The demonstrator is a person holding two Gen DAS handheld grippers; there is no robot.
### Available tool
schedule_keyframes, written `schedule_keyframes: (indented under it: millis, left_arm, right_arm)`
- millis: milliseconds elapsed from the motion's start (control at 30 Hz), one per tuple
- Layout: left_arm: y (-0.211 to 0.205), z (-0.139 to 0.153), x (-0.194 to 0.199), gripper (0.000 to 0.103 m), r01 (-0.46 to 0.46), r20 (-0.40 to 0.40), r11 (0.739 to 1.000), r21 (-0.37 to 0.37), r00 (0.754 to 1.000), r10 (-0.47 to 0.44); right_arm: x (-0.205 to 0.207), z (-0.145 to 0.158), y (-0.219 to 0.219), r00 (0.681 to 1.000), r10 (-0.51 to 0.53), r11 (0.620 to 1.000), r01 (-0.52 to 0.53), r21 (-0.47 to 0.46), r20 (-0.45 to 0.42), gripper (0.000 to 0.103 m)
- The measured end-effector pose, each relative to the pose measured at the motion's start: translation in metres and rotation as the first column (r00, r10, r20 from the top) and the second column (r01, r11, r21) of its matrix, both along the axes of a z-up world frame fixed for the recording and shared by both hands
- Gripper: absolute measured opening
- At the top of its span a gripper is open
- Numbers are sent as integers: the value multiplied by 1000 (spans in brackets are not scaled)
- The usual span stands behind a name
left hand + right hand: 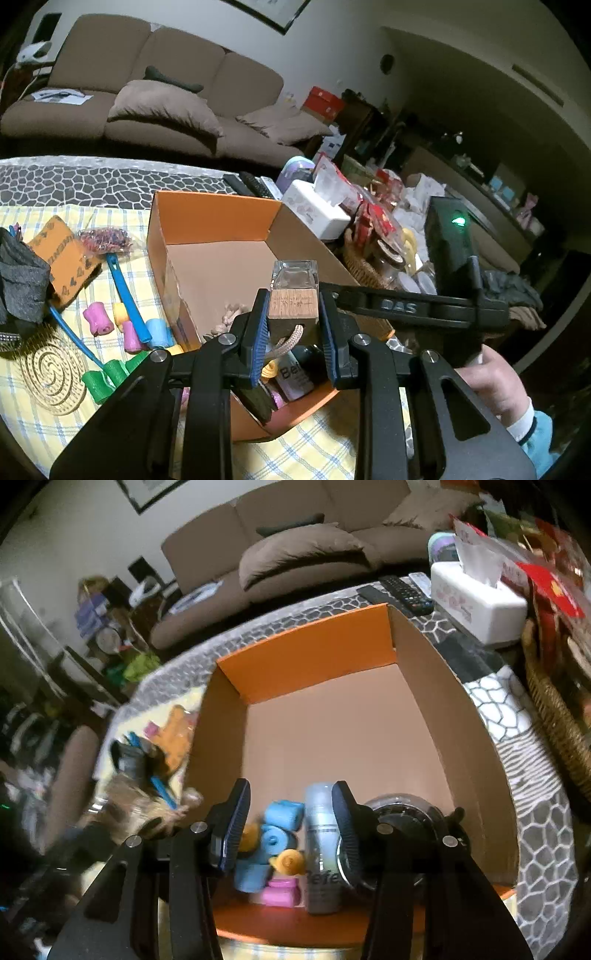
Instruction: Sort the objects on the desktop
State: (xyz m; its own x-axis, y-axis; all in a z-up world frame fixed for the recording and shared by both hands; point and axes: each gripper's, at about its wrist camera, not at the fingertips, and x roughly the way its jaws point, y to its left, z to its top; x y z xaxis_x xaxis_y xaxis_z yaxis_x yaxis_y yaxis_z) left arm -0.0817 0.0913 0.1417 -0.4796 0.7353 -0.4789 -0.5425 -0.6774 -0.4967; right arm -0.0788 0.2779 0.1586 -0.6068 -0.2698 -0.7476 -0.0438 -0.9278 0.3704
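My left gripper (293, 325) is shut on a square glass jar with a wooden lid (293, 295) and holds it above the near end of the orange cardboard box (207, 218). A rope loop hangs below the jar. My right gripper (290, 823) is open and empty above the same box (314, 661). Below it lie blue rolls (280, 818), a pink roll (280, 893), yellow pieces (290, 862), a silver bottle (322, 849) and a round dark lidded item (402, 819). The right gripper's body (406, 304) shows in the left wrist view.
On the yellow checked cloth left of the box lie pink, yellow, blue and green rolls (129, 328), a blue stick (125, 291), a spiral wooden coaster (51, 373) and a grey felt pouch (22, 284). A white tissue box (317, 210), remotes (402, 590) and a wicker basket (554, 709) stand right.
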Motion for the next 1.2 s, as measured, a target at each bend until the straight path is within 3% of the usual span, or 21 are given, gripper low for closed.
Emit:
schedule_keyframes:
  millis: [167, 367, 467, 567, 667, 767, 833, 867, 900, 1100, 1200]
  left_arm:
    - [-9, -2, -4, 24, -25, 20, 999, 31, 1000, 24]
    - [-15, -1, -9, 24, -40, 28, 998, 45, 999, 38]
    - [-15, -1, -9, 24, -44, 29, 998, 44, 999, 43]
    - [-15, -1, -9, 24, -48, 31, 998, 45, 998, 47]
    - [-15, -2, -9, 24, -51, 37, 997, 53, 998, 49]
    - [-17, -2, -9, 24, -54, 38, 997, 58, 998, 51]
    - [-17, -2, -9, 24, -56, 38, 997, 58, 998, 54]
    - [-18, -2, -9, 24, -57, 40, 997, 60, 998, 55]
    - [-19, -2, -9, 24, -59, 40, 996, 61, 998, 56]
    - [-22, -3, -10, 24, -71, 45, 994, 79, 997, 68]
    - [-28, -4, -9, 24, -93, 50, 989, 116, 995, 88]
  right_arm:
    - [10, 3, -21, 980, 200, 979, -199, 45, -3, 49]
    - [35, 4, -72, 881, 472, 866, -458, 200, -26, 49]
    - [40, -1, -96, 835, 549, 819, -532, 214, -25, 50]
    - [40, -6, -107, 817, 576, 801, -558, 216, -26, 54]
    - [35, -9, -117, 822, 569, 804, -548, 232, -31, 55]
    - [27, -16, -122, 847, 530, 820, -503, 273, -30, 53]
    - [19, -22, -123, 862, 506, 838, -483, 255, -32, 39]
    - [16, -23, -122, 866, 499, 846, -479, 236, -32, 26]
    - [15, -25, -119, 869, 494, 850, -475, 228, -32, 21]
    - [7, -22, -105, 897, 439, 884, -423, 199, -47, 9]
    - [2, -17, -92, 913, 404, 904, -390, 175, -53, 8]
